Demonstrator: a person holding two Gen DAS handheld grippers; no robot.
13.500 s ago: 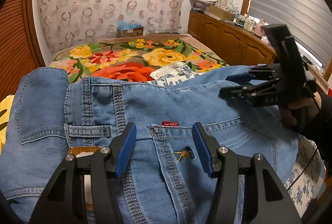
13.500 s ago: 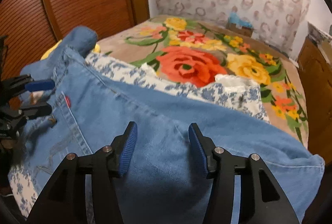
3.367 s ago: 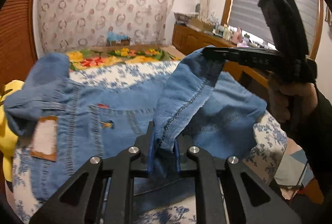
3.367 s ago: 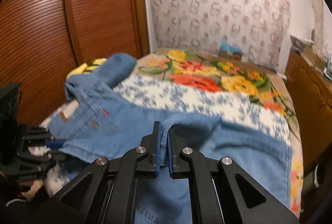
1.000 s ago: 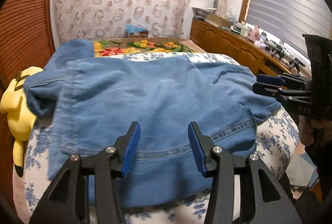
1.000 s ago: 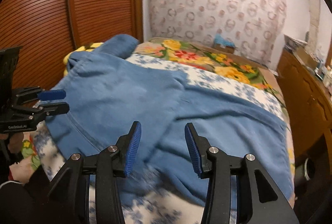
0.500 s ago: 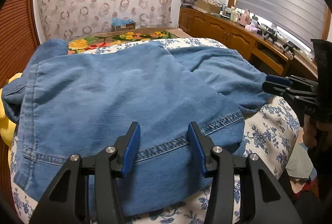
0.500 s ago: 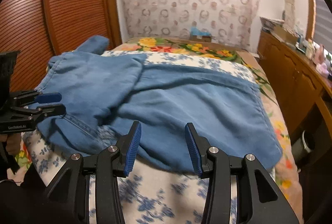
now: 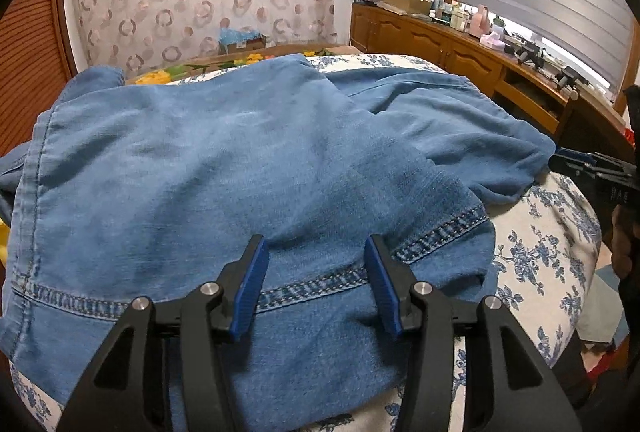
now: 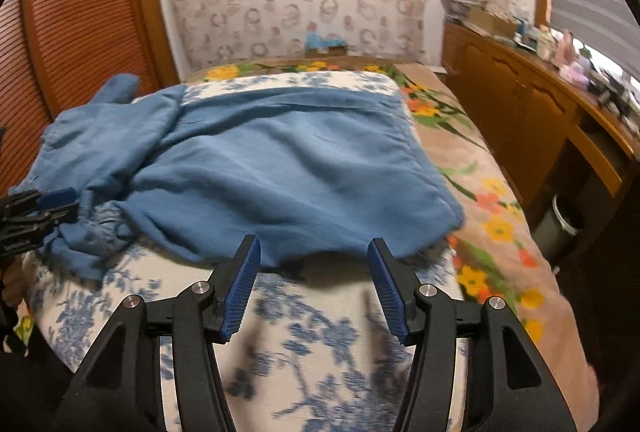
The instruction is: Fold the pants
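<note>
Left hand-held gripper: blue-padded jaws parted and opening, nothing pressed between them; they hang just over the stitched hem, likely to take that edge for another fold.
Right hand-held gripper: jaws apart and opening, empty; they hover over bare quilt just short of the denim's near edge, probably lining up a grip there.
Light blue denim pants: folded over once and lying in a loose rumpled slab on the quilt, one layer overlapping the other, so edges are not squared.
White quilt with blue flower print: spread under the pants as a soft working surface.
Bed with orange and yellow floral blanket: carries the quilt; it shows beyond and beside it.
Wooden cabinets: along the far wall, cluttered on top, well apart from the work.
</note>
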